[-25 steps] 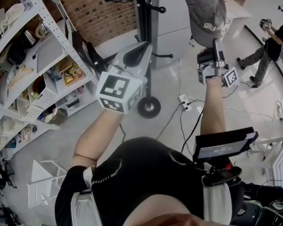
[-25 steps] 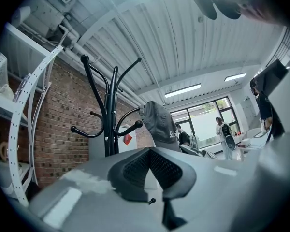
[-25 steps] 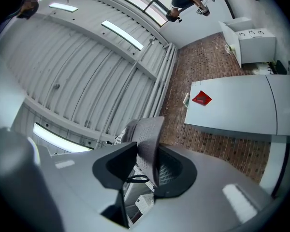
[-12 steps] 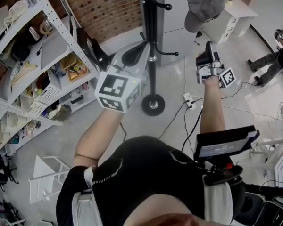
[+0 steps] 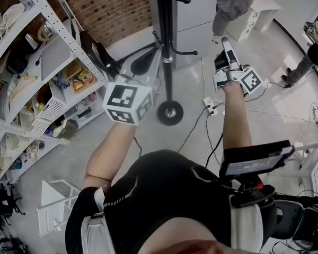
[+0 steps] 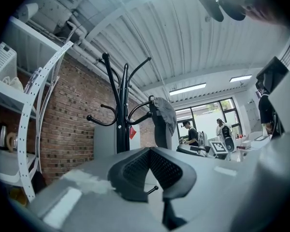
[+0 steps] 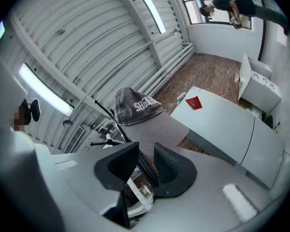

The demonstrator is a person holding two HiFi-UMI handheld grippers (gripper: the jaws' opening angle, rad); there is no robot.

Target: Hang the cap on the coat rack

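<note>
Right hand-held gripper (image 7: 146, 149): raised overhead, to the right of the coat rack (image 5: 166, 41). Its jaws stand apart, and we see the rack's black pole through the gap.
Cap (image 7: 135, 108): gray with white lettering. It is just above the right jaws, with the brim hanging down to their tips, and nothing is pinched.
Cap against rack: in the left gripper view the crown sits at the tip of an upper hook. We cannot tell whether it bears on the hook.
Left hand-held gripper (image 6: 150, 151): held lower, on the left of the rack and pointed up at it. The jaw tips are together with nothing between them.
Shelving (image 5: 42, 62): well left of the rack, cluttered.
Brick wall (image 5: 106, 9): behind the rack.
Cabinet (image 5: 193, 9): pale, just behind the rack on its right.
Floor (image 5: 164, 136): a white power strip (image 5: 208, 105) with cables lies right of the rack's round base.
</note>
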